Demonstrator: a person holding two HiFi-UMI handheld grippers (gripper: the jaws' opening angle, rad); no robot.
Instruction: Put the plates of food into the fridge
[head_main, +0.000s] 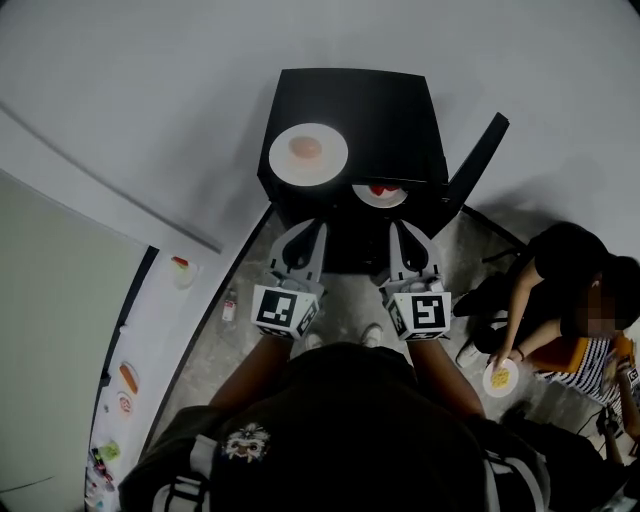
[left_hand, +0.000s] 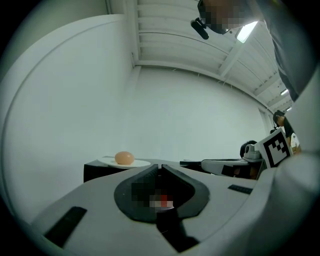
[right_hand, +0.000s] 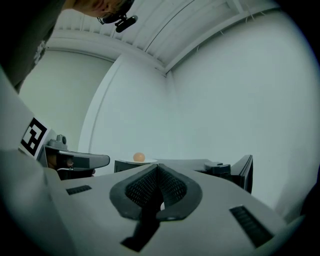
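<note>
- We see plain white walls (head_main: 120, 90) all round, two of them meeting in a corner (right_hand: 166, 75).
- The floor (head_main: 215, 345) is grey and speckled.
- Along the left side runs a long white counter (head_main: 155, 330) with a dark edge, and beside it a pale greenish surface (head_main: 50, 320).
- Overhead, a white ribbed ceiling (left_hand: 170, 45) carries a bright strip light (left_hand: 248, 31).

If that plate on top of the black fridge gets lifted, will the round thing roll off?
It may, if tilted: the round food looks smooth and egg-shaped, and sits loose on a shallow plate. The plate looks stiff, so it should lift flat, though it is possibly breakable.
</note>
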